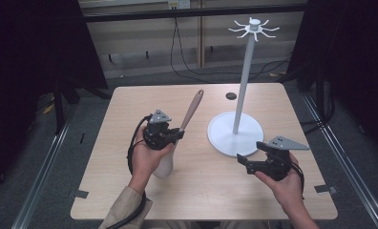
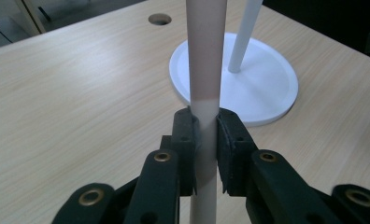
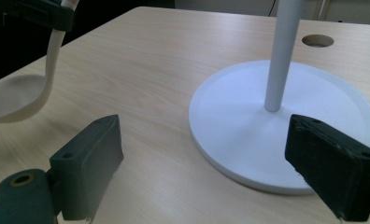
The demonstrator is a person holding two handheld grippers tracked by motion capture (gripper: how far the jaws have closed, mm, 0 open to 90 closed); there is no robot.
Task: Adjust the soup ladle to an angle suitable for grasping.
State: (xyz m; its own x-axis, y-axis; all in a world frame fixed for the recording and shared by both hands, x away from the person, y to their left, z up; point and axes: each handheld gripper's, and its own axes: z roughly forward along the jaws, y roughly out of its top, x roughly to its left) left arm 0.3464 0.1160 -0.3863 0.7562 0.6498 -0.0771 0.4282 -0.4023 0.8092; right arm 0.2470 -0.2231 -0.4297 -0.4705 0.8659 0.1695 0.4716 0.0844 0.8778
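Note:
A ladle [image 1: 192,110] with a pinkish-brown handle and a cream bowl is held off the table, handle tilting up and away. My left gripper [image 1: 176,135] is shut on its stem, and the left gripper view shows the pads [image 2: 230,140] pressing both sides of the cream stem [image 2: 205,56]. A white stand [image 1: 244,76] rises from a round base [image 1: 225,138] and ends in a ring of hooks [image 1: 254,27]. My right gripper [image 1: 251,156] hovers open in front of the base, nothing between its jaws [image 3: 206,135]. The ladle bowl [image 3: 12,98] hangs at the left of the right gripper view.
The light wooden table [image 1: 130,100] has a round cable hole [image 1: 231,96] behind the stand base. Dark curtains flank both sides, and cables lie on the floor beyond the far edge.

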